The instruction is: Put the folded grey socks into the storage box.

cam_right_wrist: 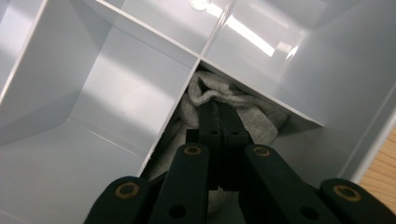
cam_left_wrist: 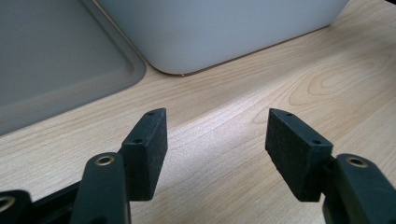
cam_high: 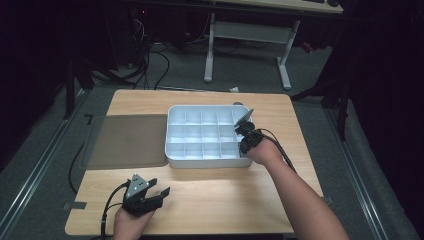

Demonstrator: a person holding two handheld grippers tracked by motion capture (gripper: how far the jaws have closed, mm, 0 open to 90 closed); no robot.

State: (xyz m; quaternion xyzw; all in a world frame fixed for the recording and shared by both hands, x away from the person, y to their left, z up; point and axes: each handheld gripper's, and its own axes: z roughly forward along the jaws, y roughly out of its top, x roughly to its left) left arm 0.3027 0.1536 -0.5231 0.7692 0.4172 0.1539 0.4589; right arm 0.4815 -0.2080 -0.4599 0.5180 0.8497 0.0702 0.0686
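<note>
The right gripper [cam_right_wrist: 219, 109] has its jaws pressed together, with their tips pushed into a grey cloth [cam_right_wrist: 219, 91] that sits bunched in one compartment of a white divided tray [cam_high: 175, 112]. In the high view that compartment lies at the tray's right edge, in the middle row.

The left gripper [cam_high: 159, 186] rests near the table's near left corner with its jaws spread wide and nothing between them.

The table [cam_high: 225, 195] is light wood under dim light, standing on grey floor; a white desk frame [cam_high: 247, 32] and dark cables lie beyond it.

The right forearm comes in from the bottom right, with the hand angled down over the tray's right rim. The left hand sits low at the near edge.

The tray's other compartments look bare. A flat grey lid [cam_high: 127, 140] lies touching its left side.
</note>
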